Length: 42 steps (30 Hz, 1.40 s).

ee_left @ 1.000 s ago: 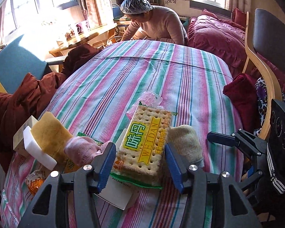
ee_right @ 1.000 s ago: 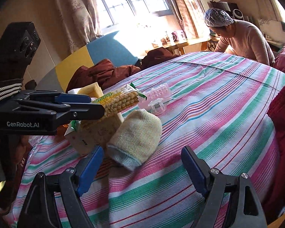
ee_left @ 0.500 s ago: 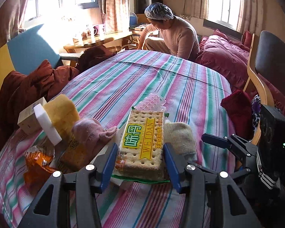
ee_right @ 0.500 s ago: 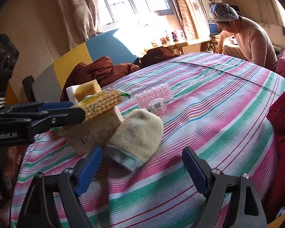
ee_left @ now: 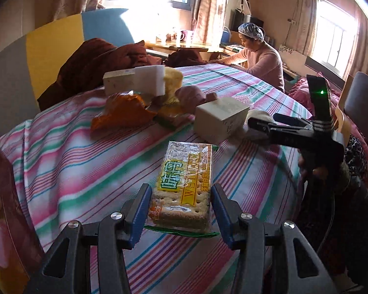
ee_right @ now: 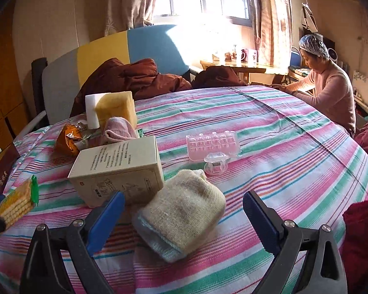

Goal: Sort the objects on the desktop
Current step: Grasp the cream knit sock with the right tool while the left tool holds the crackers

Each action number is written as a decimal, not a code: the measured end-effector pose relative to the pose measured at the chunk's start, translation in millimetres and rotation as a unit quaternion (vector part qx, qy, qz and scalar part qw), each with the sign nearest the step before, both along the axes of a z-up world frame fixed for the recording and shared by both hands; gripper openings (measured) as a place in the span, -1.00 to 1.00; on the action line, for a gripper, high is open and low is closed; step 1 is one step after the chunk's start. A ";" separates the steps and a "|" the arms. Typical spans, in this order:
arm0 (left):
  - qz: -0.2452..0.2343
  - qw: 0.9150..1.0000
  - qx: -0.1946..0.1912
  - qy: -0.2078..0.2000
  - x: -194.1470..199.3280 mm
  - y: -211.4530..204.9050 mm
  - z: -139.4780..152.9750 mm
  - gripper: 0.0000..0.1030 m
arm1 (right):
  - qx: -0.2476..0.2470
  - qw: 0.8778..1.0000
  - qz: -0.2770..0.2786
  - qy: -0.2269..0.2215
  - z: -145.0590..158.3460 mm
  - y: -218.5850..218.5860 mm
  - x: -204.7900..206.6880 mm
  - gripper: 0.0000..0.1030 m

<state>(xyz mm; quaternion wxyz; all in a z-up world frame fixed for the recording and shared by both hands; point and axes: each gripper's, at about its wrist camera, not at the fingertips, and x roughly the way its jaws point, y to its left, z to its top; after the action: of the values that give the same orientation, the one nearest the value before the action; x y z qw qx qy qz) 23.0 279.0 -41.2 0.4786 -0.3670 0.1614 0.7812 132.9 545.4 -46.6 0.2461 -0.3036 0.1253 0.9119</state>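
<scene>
**Cracker pack carried clear of the pile**

We start with the round tabletop (ee_right: 269,127) under its pink, green and white striped cloth, which carries everything we are sorting. Toward its far-left side sits a heap: a yellow sponge block (ee_right: 116,109) leaning against a white foam block (ee_right: 90,111), a pink knitted sock (ee_right: 119,129) and a crumpled orange snack wrapper (ee_right: 67,138), bunched together as if not yet dealt with. Nearer us lies a beige cardboard box (ee_right: 117,169), with a cream knitted sock (ee_right: 181,218) just beside it and a clear pink plastic tray (ee_right: 213,143) further out.

Our left tool (ee_left: 180,210) is clamped on the yellow-labelled pack of crackers (ee_left: 184,186), gripping its near end by the long edges so the flat pack stays level, apparently above the cloth. We judge it is bound for a separate spot.

Our right tool (ee_right: 184,218) stands wide apart, straddling the cream sock without pinching it, likely lined up for the next pick.
</scene>
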 end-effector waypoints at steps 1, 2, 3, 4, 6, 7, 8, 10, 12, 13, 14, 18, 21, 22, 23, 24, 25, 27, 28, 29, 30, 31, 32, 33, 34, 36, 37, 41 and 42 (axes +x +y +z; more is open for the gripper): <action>0.008 1.000 -0.001 -0.003 -1.0 -6.0 -4.0 -0.01 | -0.006 1.000 0.009 -0.001 -0.2 0.3 -1.9 0.87; 0.015 1.000 -0.001 -0.005 -1.2 -10.4 -7.2 -0.01 | -0.012 1.000 0.018 -0.003 -0.1 -1.3 -2.5 0.72; 0.021 1.000 -0.002 -0.007 -1.3 -14.8 -10.3 -0.01 | -0.007 1.000 0.016 -0.013 0.1 -5.3 -0.9 0.57; 0.026 1.000 -0.002 -0.009 -1.0 -18.6 -13.1 -0.01 | -0.002 1.000 0.015 -0.022 0.2 -9.5 0.7 0.50; 0.034 0.999 -0.003 -0.010 1.4 -24.3 -17.6 -0.01 | 0.007 0.999 0.011 -0.042 0.5 -17.8 4.0 0.42; 0.037 0.999 -0.003 -0.012 2.3 -26.8 -19.8 -0.01 | -0.003 0.999 0.014 -0.039 2.5 -20.9 9.5 0.41; 0.038 0.999 -0.002 -0.015 2.8 -28.5 -21.9 -0.01 | -0.013 0.999 0.016 -0.036 4.5 -24.3 15.2 0.40; 0.039 0.999 0.001 -0.021 4.1 -31.6 -25.7 -0.01 | -0.035 0.999 0.019 -0.025 8.5 -32.4 26.4 0.40; 0.039 0.999 0.004 -0.021 6.0 -33.1 -28.0 -0.01 | -0.062 0.998 0.025 -0.013 11.5 -40.1 34.7 0.39; 0.037 0.999 0.003 -0.021 7.0 -33.4 -29.0 -0.01 | -0.077 0.997 0.029 -0.006 12.7 -43.8 37.7 0.39; 0.036 0.999 0.002 -0.020 8.0 -33.7 -30.0 0.01 | -0.087 0.996 0.035 -0.003 13.2 -48.1 37.9 0.39; 0.031 0.999 0.003 -0.021 10.7 -35.8 -33.1 0.10 | -0.128 0.989 0.071 -0.005 9.6 -67.7 29.1 0.43; 0.028 0.999 0.006 -0.021 11.7 -38.2 -34.4 0.12 | -0.128 0.987 0.095 -0.020 6.2 -84.9 25.2 0.44; 0.029 0.999 0.011 -0.026 10.5 -39.9 -34.6 0.13 | -0.125 0.987 0.100 -0.024 6.2 -88.8 26.8 0.44; 0.030 0.999 0.016 -0.032 9.4 -41.6 -34.9 0.13 | -0.122 0.986 0.106 -0.027 6.1 -92.5 28.4 0.44; 0.031 0.999 0.022 -0.038 7.9 -43.3 -35.1 0.13 | -0.114 0.987 0.111 -0.026 8.7 -96.4 31.7 0.44; 0.033 0.998 0.028 -0.047 6.0 -45.1 -35.1 0.13 | -0.101 0.988 0.114 -0.023 12.8 -98.4 35.9 0.44; 0.036 0.997 0.041 -0.061 2.5 -48.0 -35.5 0.13 | -0.065 0.992 0.112 -0.011 24.3 -101.7 44.5 0.47; 0.037 0.996 0.047 -0.067 1.5 -49.5 -35.7 0.13 | -0.052 0.993 0.106 -0.006 29.2 -99.9 47.3 0.49; 0.039 0.995 0.051 -0.071 0.7 -50.6 -35.9 0.13 | -0.039 0.994 0.100 -0.001 34.0 -98.0 49.9 0.53; 0.041 0.995 0.055 -0.074 0.2 -51.3 -36.1 0.13 | -0.031 0.995 0.090 0.000 35.9 -93.5 50.6 0.53; 0.041 0.995 0.056 -0.074 0.5 -51.4 -36.1 0.13 | -0.023 0.997 0.079 0.000 37.6 -88.8 51.2 0.53; 0.042 0.995 0.056 -0.073 1.1 -51.2 -36.1 0.13 | -0.020 0.997 0.072 -0.007 36.4 -83.0 48.8 0.53; 0.043 0.995 0.054 -0.070 2.0 -50.4 -36.2 0.13 | -0.017 0.998 0.065 -0.013 35.2 -77.2 46.3 0.53; 0.043 0.996 0.051 -0.065 3.2 -49.0 -36.3 0.13 | -0.014 0.998 0.058 -0.020 33.9 -71.4 43.8 0.53; 0.045 0.996 0.045 -0.055 5.8 -45.6 -36.4 0.14 | -0.011 0.998 0.058 -0.029 30.3 -61.7 36.7 0.53; 0.045 0.997 0.043 -0.052 6.7 -45.0 -36.2 0.14 | -0.012 0.998 0.059 -0.033 28.5 -56.5 32.8 0.53; 0.048 0.997 0.032 -0.042 10.0 -43.0 -34.3 0.14 | -0.059 0.996 0.066 -0.029 18.4 -33.8 19.6 0.53; 0.050 0.998 0.028 -0.040 10.3 -42.8 -33.2 0.15 | -0.069 0.995 0.064 -0.025 15.4 -29.7 18.7 0.56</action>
<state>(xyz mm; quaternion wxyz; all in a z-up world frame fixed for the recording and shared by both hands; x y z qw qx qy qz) 33.4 236.3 -74.4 0.4554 -0.3916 0.1016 0.7931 151.6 515.7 -31.2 0.1692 -0.3498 0.1620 0.9071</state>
